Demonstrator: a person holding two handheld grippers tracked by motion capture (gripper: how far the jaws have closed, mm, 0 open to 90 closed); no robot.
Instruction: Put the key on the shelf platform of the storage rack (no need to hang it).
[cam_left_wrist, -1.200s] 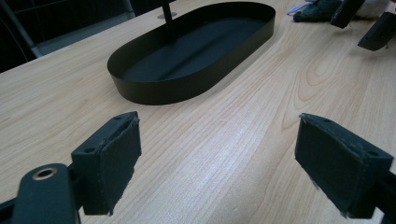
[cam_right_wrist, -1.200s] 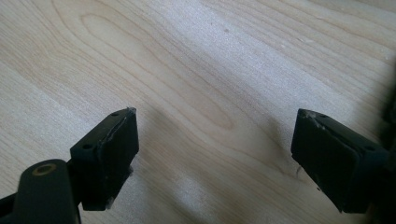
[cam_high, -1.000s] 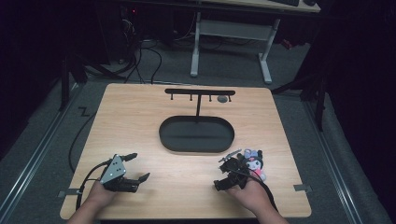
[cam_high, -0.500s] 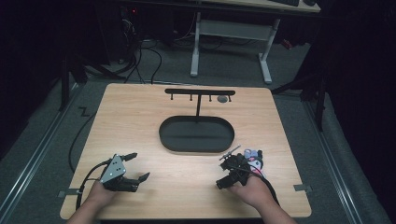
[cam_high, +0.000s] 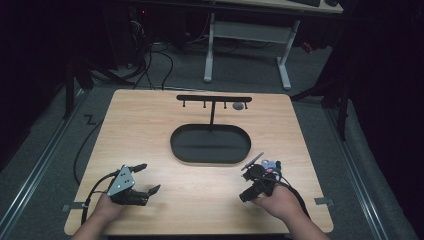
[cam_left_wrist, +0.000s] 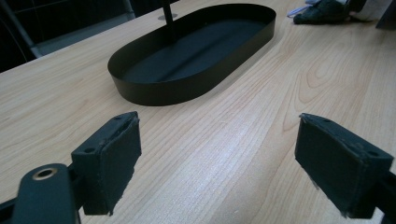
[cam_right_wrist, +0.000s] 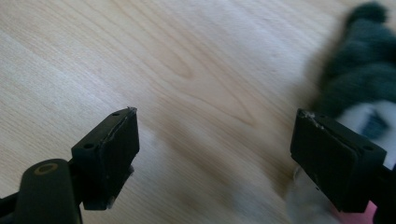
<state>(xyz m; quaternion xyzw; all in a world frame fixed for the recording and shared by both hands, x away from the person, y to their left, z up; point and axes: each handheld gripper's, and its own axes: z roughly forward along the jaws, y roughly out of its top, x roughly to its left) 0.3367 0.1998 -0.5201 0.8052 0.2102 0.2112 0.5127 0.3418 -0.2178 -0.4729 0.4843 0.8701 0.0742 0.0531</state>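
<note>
Both tools are resting low over the wooden worktop (cam_high: 200, 125) with jaws spread wide and gripping nothing. The left tool (cam_high: 145, 179) is sitting near the front left corner, facing the black oval tray (cam_high: 210, 145) with its hook stand (cam_high: 212, 100). The right tool (cam_high: 248, 180) is hovering just beside a small plush toy (cam_high: 270, 165), which is lying right of the tray; the toy (cam_right_wrist: 359, 84) is showing blurred by its right jaw.

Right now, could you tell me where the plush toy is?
High view: the plush toy lies near the table's front right, beside the right claw, right of the black tray.
</note>
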